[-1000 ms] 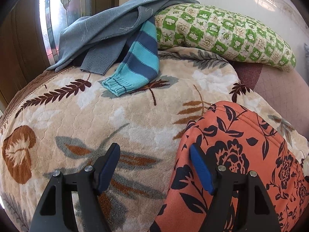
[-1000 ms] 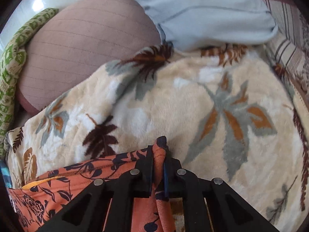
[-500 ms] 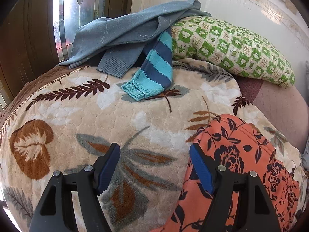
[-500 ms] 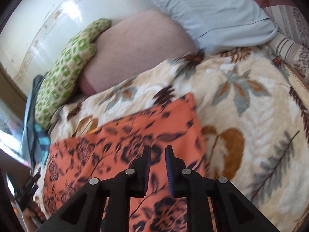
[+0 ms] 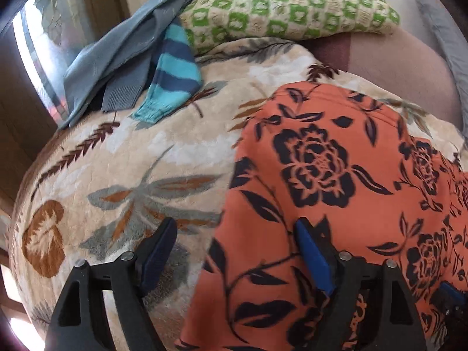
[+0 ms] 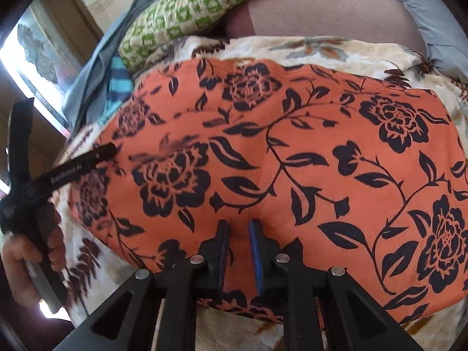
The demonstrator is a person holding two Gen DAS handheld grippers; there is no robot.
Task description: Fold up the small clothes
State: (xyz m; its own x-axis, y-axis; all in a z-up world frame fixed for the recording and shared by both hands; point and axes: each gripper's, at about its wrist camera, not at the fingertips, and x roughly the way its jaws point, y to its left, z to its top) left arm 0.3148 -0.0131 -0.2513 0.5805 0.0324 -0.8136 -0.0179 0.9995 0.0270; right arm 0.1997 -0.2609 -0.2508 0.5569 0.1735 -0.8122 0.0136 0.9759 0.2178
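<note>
An orange garment with black flowers point(image 6: 292, 152) lies spread flat on the leaf-patterned blanket point(image 5: 117, 161); it also shows in the left wrist view point(image 5: 336, 190). My left gripper point(image 5: 237, 234) is open wide, straddling the garment's left edge, empty. It appears from the side in the right wrist view point(image 6: 58, 172), held by a hand. My right gripper point(image 6: 239, 229) hovers over the garment's near edge with its jaws a narrow gap apart, holding nothing.
A grey sweater point(image 5: 122, 44) and a blue-striped sleeve point(image 5: 172, 79) lie at the blanket's far left. A green checked pillow point(image 5: 286, 8) and a pink cushion point(image 6: 321, 8) sit behind. A window point(image 5: 38, 67) is at left.
The right gripper let go of the garment and drew back; the garment now lies spread flat. The left gripper moved right, over the garment's left edge, staying open.
</note>
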